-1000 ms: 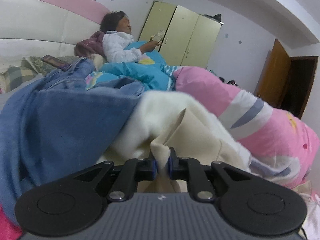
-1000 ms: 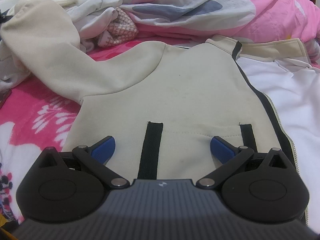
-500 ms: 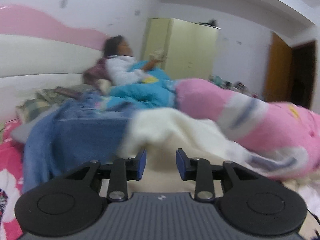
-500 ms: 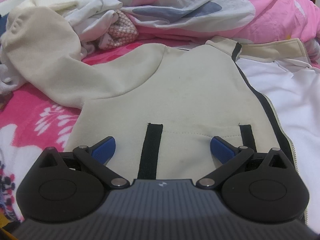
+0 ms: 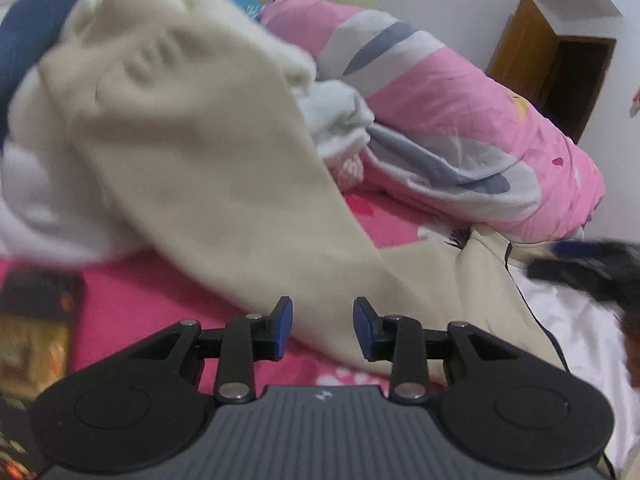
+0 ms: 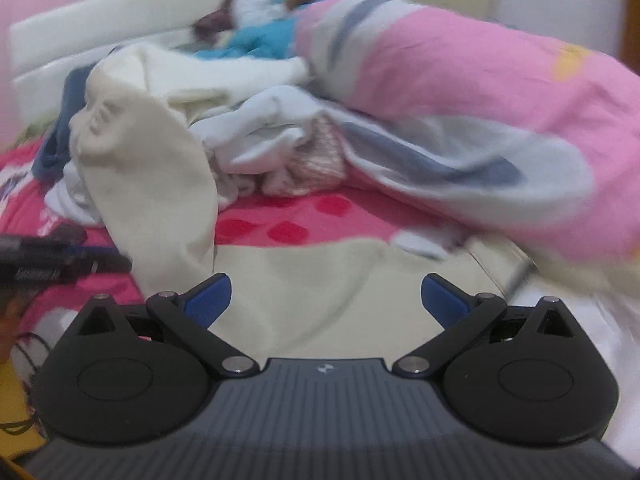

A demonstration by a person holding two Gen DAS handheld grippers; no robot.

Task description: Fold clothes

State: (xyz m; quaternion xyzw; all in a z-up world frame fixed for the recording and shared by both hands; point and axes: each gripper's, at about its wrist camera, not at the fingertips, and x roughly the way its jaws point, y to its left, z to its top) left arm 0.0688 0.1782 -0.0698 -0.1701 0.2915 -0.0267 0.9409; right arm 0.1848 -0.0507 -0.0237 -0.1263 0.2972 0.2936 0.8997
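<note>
Pink floral bedding (image 5: 132, 300) carries a cream hooded sweatshirt (image 6: 320, 292) whose body lies flat near both grippers, with one sleeve (image 5: 224, 184) running up and leftward onto the heap of clothes (image 6: 256, 148) beside a rolled pink quilt (image 6: 480, 120). Left gripper (image 5: 322, 328) and right gripper (image 6: 326, 300) both stand apart and hold nothing, so I judge this a sleeve-fold stage. Its long axis points from the grippers toward the quilt; the next move needs a grasp on the cuff end to draw the sleeve across the body.
</note>
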